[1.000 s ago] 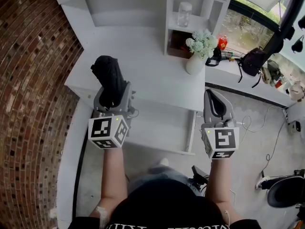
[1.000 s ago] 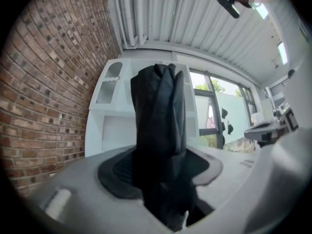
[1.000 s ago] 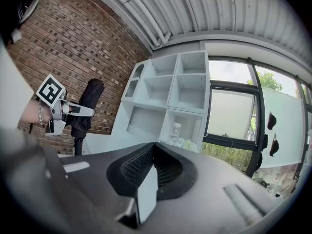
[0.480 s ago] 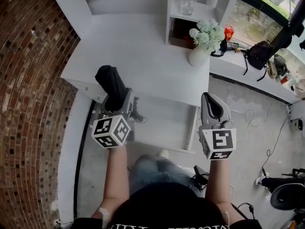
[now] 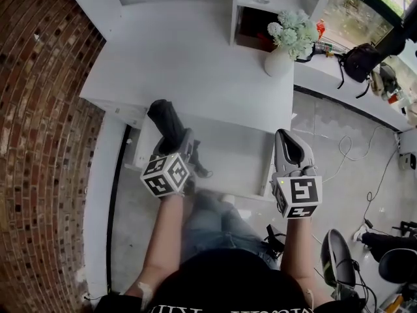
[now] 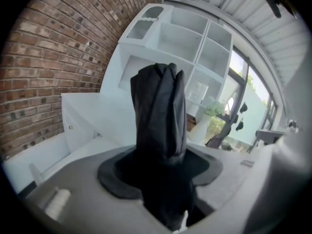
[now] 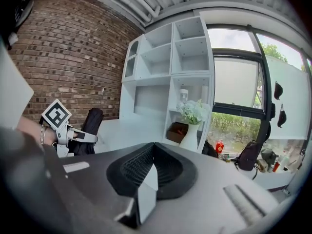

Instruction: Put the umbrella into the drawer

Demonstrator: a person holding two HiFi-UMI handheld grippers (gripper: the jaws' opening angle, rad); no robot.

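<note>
The folded black umbrella (image 5: 164,117) (image 6: 158,126) stands up out of my left gripper (image 5: 180,142) (image 6: 162,182), which is shut on its lower part. In the head view it hangs over the left end of the open white drawer (image 5: 238,165), just below the desk's front edge (image 5: 195,113). My right gripper (image 5: 287,141) (image 7: 152,165) is shut and empty, beside the drawer's right side. The right gripper view also catches the left gripper (image 7: 62,130) and the umbrella (image 7: 91,126) at the far left.
A brick wall (image 5: 39,109) runs along the left. On the white desk (image 5: 189,57) stand a shelf unit (image 5: 260,12) and a vase of flowers (image 5: 283,54). A black backpack (image 5: 360,60) lies on the sill, and cables (image 5: 352,155) and a chair base (image 5: 342,259) are on the floor at right.
Both grippers have sunk. The left one carried the umbrella from over the desktop down to the open drawer and rolled. The right one dropped a little beside the drawer.
</note>
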